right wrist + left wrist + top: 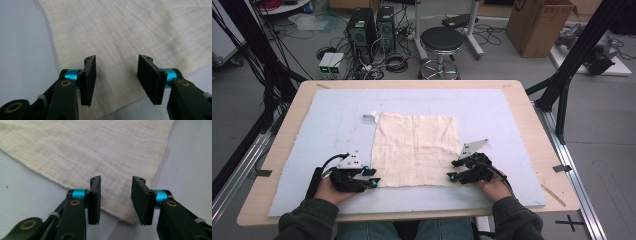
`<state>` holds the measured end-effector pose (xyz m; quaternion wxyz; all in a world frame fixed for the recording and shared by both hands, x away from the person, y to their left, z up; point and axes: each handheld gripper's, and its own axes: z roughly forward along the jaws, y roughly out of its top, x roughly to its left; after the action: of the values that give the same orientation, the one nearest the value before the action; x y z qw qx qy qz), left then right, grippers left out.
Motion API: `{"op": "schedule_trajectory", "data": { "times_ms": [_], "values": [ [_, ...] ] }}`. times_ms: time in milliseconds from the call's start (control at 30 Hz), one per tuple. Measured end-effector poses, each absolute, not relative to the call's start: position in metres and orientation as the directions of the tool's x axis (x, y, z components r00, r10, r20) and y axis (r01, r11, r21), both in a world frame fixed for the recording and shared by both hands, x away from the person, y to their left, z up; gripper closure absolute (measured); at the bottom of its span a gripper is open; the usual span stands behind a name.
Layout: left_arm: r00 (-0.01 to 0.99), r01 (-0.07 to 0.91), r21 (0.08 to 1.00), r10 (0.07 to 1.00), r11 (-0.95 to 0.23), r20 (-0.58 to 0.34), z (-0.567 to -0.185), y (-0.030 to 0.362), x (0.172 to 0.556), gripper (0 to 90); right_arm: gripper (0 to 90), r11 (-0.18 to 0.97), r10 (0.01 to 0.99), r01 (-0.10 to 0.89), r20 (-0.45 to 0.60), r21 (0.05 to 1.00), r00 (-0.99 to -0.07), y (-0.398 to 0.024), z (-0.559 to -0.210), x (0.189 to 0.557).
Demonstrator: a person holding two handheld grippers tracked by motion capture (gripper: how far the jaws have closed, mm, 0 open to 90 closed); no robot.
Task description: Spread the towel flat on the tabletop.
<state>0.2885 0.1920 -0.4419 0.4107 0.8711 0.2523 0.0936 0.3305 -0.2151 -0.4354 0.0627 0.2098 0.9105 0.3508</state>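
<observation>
The cloth [416, 149], a cream square, lies flat on the pale grey mat [302, 150] in the middle of the surface [522, 100]. The left gripper [373, 178] sits at the cloth's near left corner, its jaws apart with the corner between them and nothing pinched. The right gripper [452, 175] sits at the near right corner, jaws likewise apart over the cloth's edge. A black stool [441, 40] stands on the floor beyond the surface.

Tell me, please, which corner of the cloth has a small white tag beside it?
The far left corner of the cloth, where the tag lies on the mat. The two near corners have hand-held grippers at them; the far right corner has neither.
</observation>
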Motion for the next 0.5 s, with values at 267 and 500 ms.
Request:
{"op": "schedule_trajectory", "data": {
  "times_ms": [267,500],
  "values": [
    [0.847,0.354,0.760,0.531,-0.545,-0.014,-0.4421,0.1908,0.2872,87.8,69.5,0.655,0.445,0.350,0.033,0.669,-0.895,-0.2170,-0.4357,0.3333],
    [0.850,0.354,0.757,0.526,-0.549,-0.017,-0.4399,0.1919,0.2826,88.9,82.7,0.656,0.436,0.356,0.051,0.665,-0.898,-0.2170,-0.4343,0.3339]
  ]
}}
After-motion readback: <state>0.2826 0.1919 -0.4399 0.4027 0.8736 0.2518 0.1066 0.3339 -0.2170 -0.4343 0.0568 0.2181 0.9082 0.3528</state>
